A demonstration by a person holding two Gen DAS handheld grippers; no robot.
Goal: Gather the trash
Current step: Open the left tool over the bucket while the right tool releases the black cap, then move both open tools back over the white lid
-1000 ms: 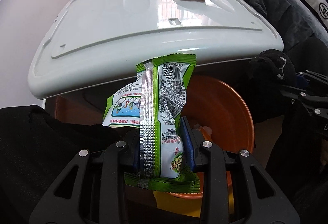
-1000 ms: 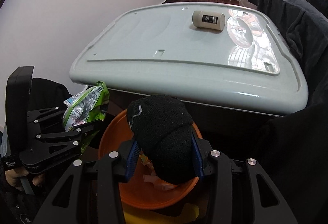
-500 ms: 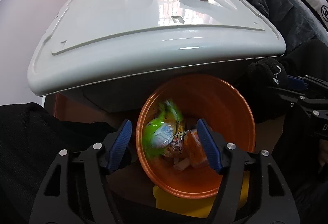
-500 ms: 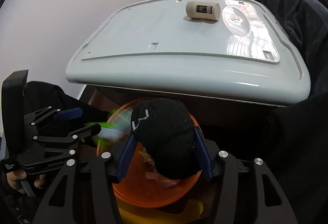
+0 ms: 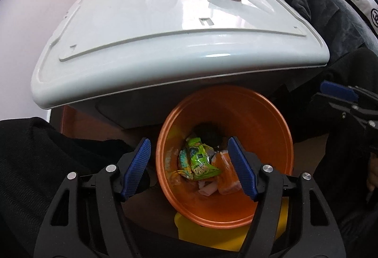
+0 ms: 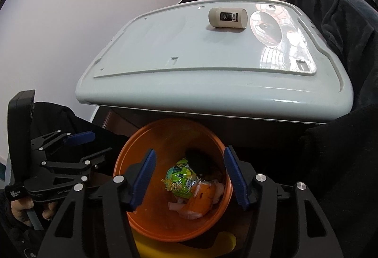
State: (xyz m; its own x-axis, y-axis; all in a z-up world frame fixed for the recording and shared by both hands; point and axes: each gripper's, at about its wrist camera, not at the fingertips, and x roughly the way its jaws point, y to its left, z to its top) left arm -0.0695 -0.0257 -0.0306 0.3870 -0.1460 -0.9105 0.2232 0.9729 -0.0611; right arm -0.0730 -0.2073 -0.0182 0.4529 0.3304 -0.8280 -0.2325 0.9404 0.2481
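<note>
Cream plastic, lying on its side, the small bottle (image 6: 227, 17) looks like the one piece of trash not yet collected: it rests on the far half of the pale grey lid (image 6: 189, 64), its long axis running left to right across both views, its dark label facing the cameras. Taking that lid as the landmark, the bottle sits toward the lid's far right, just beside a glossy round reflection, and well apart from the lid's near edge. Below and in front of that near edge stands the orange bin (image 6: 141, 225), its mouth partly tucked under the lid's overhang; inside lie a green snack wrapper (image 6: 180, 178), a black sock-like bundle (image 6: 198, 158) and some orange and pale scraps. Both grippers hang over the bin on the near side of the lid, so the bottle lies ahead and above each of them. The right gripper (image 6: 189, 177) is spread wide with nothing between its blue pads, and the left gripper (image 5: 189, 164) is likewise spread and empty. Judging by the lid's outline in each view, the bottle stands nearer the right hand's side, so the right arm seems the better placed to reach it. Since the bottle lies crosswise, jaws coming straight forward would likely span its length; a turned wrist, pinching across the round body, seems the safer grip, as it could roll. Dark clothing (image 6: 330, 21) is draped beyond the lid's right edge.
</note>
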